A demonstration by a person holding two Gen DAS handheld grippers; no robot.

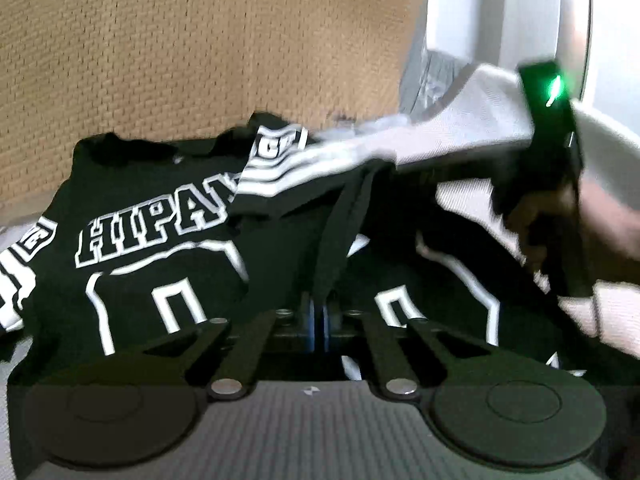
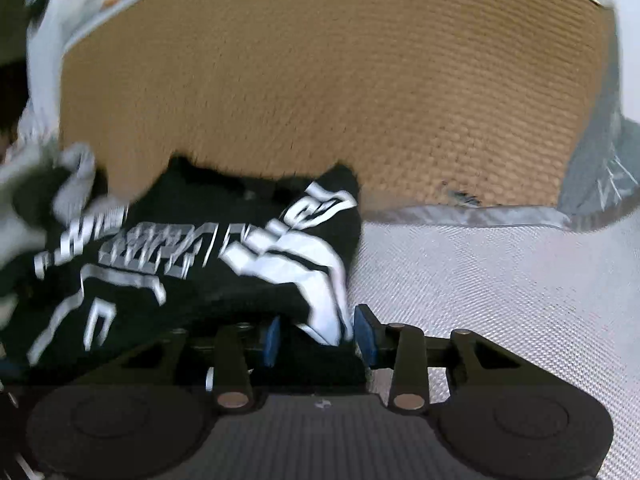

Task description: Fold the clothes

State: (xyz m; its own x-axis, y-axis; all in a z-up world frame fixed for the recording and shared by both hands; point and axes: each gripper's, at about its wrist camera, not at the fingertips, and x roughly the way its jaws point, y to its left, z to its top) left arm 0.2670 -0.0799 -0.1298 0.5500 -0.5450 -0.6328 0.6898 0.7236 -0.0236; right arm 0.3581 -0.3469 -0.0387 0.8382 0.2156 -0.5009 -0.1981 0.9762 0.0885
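A black jersey [image 1: 160,248] with white block letters and numbers lies spread out in the left wrist view. My left gripper [image 1: 319,316] is shut on a narrow fold of its black fabric [image 1: 332,240], which rises from between the blue pads. A white-striped sleeve [image 1: 288,160] is lifted across the jersey toward the right tool's handle [image 1: 548,120], held by a hand [image 1: 560,216]. In the right wrist view my right gripper [image 2: 318,338] stands open. The striped sleeve [image 2: 304,264] lies between its blue pads [image 2: 366,336]. The jersey [image 2: 160,272] is blurred there.
A tan woven mat [image 2: 360,100] covers the surface behind the jersey. A white textured cloth [image 2: 500,288] lies to the right, edged by a grey strip [image 2: 480,214]. A pale curved object [image 1: 500,8] stands at the far right.
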